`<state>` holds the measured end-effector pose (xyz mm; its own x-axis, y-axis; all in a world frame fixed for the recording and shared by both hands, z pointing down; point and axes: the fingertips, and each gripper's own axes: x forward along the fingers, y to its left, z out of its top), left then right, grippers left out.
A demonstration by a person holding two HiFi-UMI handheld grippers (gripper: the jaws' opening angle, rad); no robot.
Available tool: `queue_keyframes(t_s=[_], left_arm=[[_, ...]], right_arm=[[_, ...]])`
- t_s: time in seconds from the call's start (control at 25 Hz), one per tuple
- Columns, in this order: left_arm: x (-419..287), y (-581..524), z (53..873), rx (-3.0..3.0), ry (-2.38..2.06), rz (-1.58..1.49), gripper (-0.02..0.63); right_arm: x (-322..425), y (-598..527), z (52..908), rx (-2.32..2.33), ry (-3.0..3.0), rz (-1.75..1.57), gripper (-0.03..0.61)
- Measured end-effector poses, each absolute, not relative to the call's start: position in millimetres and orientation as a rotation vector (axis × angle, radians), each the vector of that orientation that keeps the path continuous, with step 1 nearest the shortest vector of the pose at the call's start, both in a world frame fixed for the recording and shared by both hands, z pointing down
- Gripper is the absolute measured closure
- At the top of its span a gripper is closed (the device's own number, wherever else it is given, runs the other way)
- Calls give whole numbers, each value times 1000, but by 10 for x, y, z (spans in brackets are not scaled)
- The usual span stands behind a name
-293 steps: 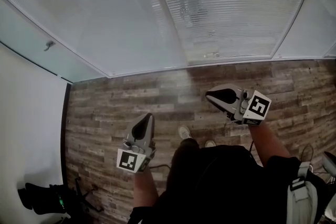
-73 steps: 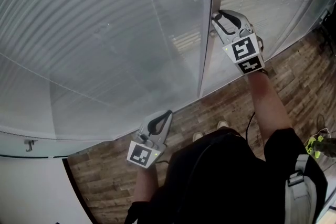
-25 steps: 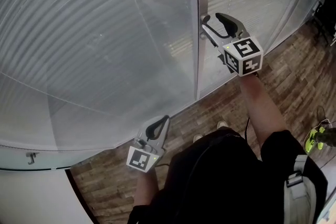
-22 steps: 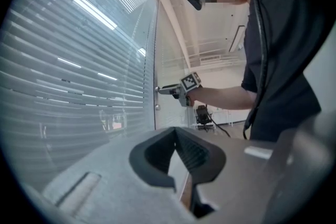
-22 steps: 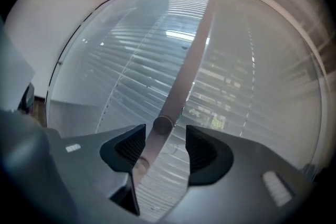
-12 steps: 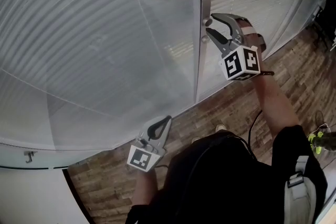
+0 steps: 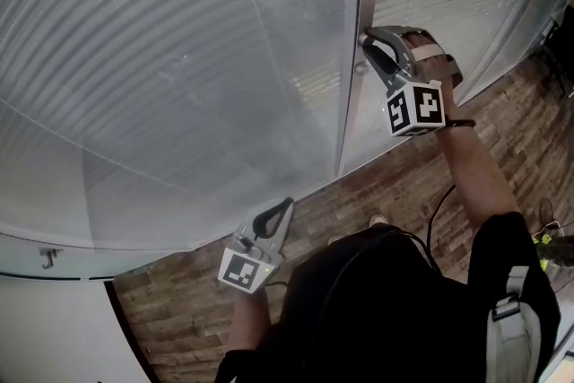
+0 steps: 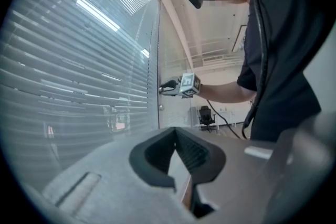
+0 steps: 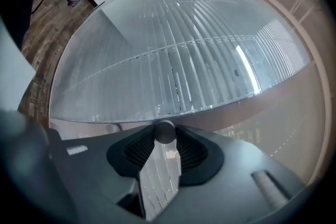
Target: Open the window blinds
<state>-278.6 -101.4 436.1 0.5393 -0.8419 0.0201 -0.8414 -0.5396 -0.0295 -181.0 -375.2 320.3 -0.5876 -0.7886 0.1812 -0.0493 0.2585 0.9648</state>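
Closed slat blinds [image 7: 161, 58] sit behind glass on both sides of a metal post [image 7: 352, 112]. Two small round knobs are on that post. My right gripper [image 7: 366, 43] is at the upper knob [image 7: 363, 39]. In the right gripper view that knob [image 9: 165, 131] sits between the ribbed pads [image 9: 142, 149], which press on it from both sides. The jaws have just been closing, with the knob between them. The lower knob [image 7: 360, 68] is free. My left gripper [image 7: 285, 207] hangs low near the glass, shut with nothing in it [image 8: 176, 134].
Wood plank floor [image 7: 404, 184] runs along the foot of the glass wall. A small hook [image 7: 49, 257] is fixed on the white wall at lower left. An office chair [image 8: 206, 115] stands far down the room. The person's body is close behind both grippers.
My right gripper has rolled at the post and its jaws have gone from wide open to closed around the upper knob. The left gripper has stayed where it was.
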Motion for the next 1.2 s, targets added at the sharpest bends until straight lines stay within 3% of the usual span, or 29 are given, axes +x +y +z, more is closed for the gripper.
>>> queue_keyframes(t_s=[0.56,1.2], left_arm=[[-2759,-1014,4366,-2743,1497,-51,609],[-2751,-947,4382,-2745,1510,-64,609]], right_arm=[[-1815,-3761,3177,817,-1894,-1330,451],[-1790,-3796,3111,1028,-2223,-972,451]])
